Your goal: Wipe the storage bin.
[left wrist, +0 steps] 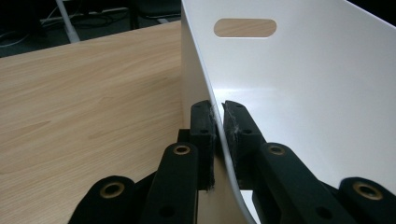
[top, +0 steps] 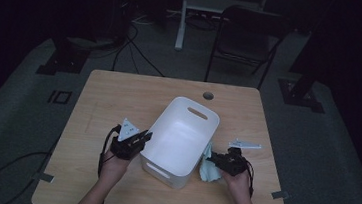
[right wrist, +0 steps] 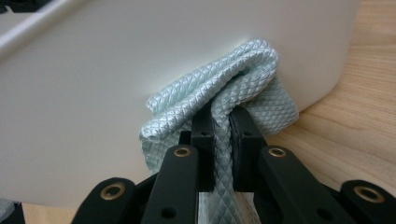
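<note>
While dimness blurs the table, cloth cropped below, bin wall clamped.

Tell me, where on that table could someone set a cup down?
Bare wood lies left of the white plastic bin and behind it, toward the round hole. It is crowded at the bin's right side, where the right claw holds a pale green cloth.

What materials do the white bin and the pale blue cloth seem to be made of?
White bin: probably plastic, smooth with a slight sheen; its wall is thin, its corners are rounded, and it has a cut-out handle slot.
Pale blue cloth: soft woven fabric, perhaps microfibre; it has a fine diamond texture and folds limply in the right gripper.
</note>
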Tool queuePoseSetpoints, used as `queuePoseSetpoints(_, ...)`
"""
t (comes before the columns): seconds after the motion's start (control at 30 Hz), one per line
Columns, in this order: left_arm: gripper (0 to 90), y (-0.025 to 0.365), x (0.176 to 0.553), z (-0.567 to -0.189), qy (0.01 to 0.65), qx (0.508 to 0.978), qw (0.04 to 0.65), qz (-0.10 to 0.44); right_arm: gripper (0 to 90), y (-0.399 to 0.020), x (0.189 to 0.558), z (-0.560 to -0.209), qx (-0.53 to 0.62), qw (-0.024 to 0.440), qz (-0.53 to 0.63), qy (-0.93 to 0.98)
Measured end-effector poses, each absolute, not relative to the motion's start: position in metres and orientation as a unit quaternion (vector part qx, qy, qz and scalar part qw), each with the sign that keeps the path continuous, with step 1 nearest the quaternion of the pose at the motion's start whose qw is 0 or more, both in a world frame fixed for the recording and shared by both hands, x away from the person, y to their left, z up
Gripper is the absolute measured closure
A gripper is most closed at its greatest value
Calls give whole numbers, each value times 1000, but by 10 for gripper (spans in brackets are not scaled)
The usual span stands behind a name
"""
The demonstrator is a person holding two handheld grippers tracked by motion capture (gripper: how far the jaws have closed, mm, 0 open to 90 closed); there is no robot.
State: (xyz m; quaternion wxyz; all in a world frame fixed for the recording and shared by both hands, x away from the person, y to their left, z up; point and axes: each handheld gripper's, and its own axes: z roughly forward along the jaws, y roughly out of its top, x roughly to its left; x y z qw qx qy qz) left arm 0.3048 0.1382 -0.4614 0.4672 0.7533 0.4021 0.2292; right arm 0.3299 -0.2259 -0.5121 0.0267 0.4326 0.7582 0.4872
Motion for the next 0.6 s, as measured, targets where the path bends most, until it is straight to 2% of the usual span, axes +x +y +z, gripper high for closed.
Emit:
queuePoseSetpoints(0.13,825,138,305,-461,402,753,467,229,825,-223,333,-519,432,43,462,773)
queuePoseSetpoints(0.4,825,136,304,-462,409,748,467,235,827,-220,348,-549,462,24,430,775)
queuePoseSetpoints(0.6,826,135,303,-462,416,744,465,239,831,-218,345,-543,459,27,428,778)
